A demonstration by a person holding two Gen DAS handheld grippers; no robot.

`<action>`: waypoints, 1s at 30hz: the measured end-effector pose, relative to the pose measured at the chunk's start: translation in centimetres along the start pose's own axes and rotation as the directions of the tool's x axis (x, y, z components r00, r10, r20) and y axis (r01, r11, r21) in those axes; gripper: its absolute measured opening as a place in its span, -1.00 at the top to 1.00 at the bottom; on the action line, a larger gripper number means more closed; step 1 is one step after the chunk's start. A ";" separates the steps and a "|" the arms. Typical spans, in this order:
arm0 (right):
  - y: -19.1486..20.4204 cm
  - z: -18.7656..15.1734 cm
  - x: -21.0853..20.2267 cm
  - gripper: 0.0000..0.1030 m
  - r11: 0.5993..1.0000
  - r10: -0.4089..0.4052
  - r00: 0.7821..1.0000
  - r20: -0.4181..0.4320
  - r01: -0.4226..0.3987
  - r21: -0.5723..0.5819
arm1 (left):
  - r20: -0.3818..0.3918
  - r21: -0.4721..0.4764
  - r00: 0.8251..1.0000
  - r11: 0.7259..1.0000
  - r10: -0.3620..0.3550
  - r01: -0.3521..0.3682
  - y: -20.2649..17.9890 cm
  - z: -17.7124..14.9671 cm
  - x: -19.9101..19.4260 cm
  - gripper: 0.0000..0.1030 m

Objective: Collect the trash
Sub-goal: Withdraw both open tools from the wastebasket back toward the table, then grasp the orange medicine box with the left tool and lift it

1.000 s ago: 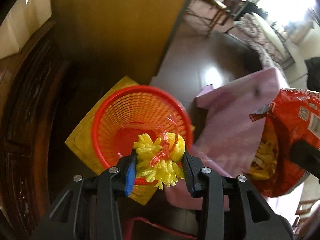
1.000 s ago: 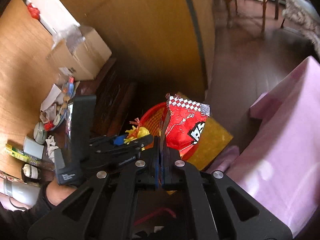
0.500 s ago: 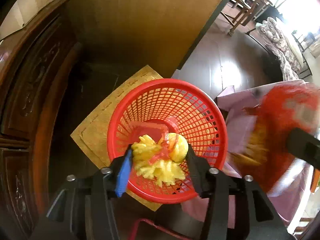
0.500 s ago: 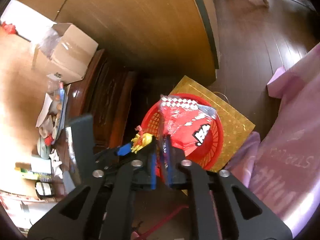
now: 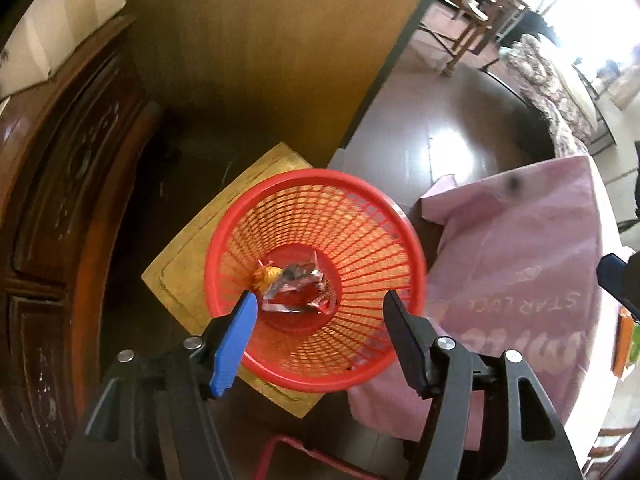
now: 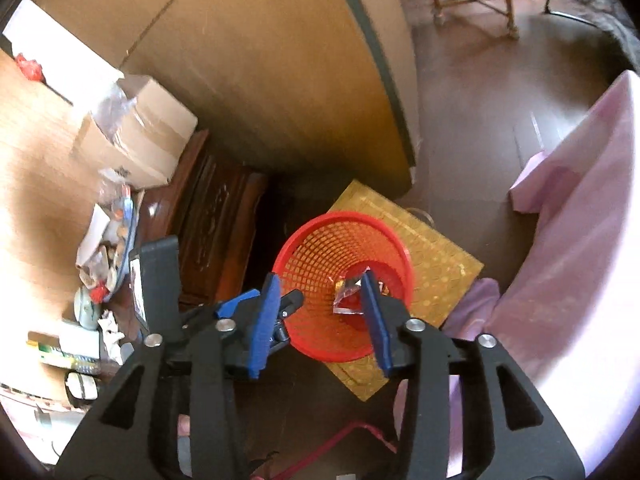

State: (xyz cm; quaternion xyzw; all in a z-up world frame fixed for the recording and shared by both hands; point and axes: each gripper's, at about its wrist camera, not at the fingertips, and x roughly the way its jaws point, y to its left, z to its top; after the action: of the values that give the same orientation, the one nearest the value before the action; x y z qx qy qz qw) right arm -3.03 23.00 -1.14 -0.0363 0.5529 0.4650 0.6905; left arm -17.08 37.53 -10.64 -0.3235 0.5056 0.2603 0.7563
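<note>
A red mesh waste basket (image 5: 360, 216) stands on a yellow mat (image 5: 188, 264) on the dark floor; it also shows in the right wrist view (image 6: 320, 252). At its bottom lie a yellow tassel-like scrap (image 5: 265, 274) and a crumpled red and silver snack bag (image 5: 298, 280), the bag also seen in the right wrist view (image 6: 348, 288). My left gripper (image 5: 320, 304) is open and empty above the basket's near rim. My right gripper (image 6: 322, 280) is open and empty over the basket, with the left gripper (image 6: 260, 300) beside it.
A dark carved wooden cabinet (image 5: 52, 200) stands left of the basket, with a cardboard box (image 6: 136, 140) and clutter on top. A pink tablecloth (image 5: 520, 260) hangs at the right. A wooden wall panel (image 5: 260, 60) is behind. A red cord (image 6: 340, 444) lies on the floor.
Both grippers opened. The yellow scrap and the red snack bag dropped from them into the basket and now lie at its bottom.
</note>
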 end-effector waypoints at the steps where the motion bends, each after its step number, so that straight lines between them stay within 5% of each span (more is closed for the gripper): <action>1: -0.4 -0.2 -1.3 0.02 1.000 -0.008 1.000 0.025 0.008 0.000 | 0.007 0.018 1.000 1.000 -0.011 0.011 -1.0 0.0 -0.6 -0.27; 10: -6.8 -3.1 -11.9 -0.37 0.990 -0.112 0.971 0.210 0.092 0.103 | 0.062 0.215 0.993 0.973 -0.101 0.085 -11.0 -0.9 -5.0 -0.53; 16: -13.2 -7.4 -18.5 -0.51 0.952 -0.292 0.907 0.304 0.245 0.183 | 0.050 0.330 0.988 0.936 -0.149 0.124 -17.9 -2.5 -6.0 -0.55; 26: -20.8 -11.4 -24.3 -0.57 0.903 -0.404 0.835 0.374 0.299 0.308 | 0.010 0.478 0.982 0.864 -0.187 0.159 -29.3 -6.4 -6.1 -0.56; 30: -23.6 -13.1 -25.9 -0.62 0.862 -0.487 0.776 0.401 0.354 0.362 | 0.003 0.525 0.982 0.836 -0.191 0.161 -33.1 -7.5 -5.9 -0.64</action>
State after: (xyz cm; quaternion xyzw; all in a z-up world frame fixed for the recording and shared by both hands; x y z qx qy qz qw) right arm 4.64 -13.34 3.53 0.0491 0.3993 0.2127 0.8905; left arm 0.26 9.80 0.28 -0.1439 0.5042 0.0518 0.8499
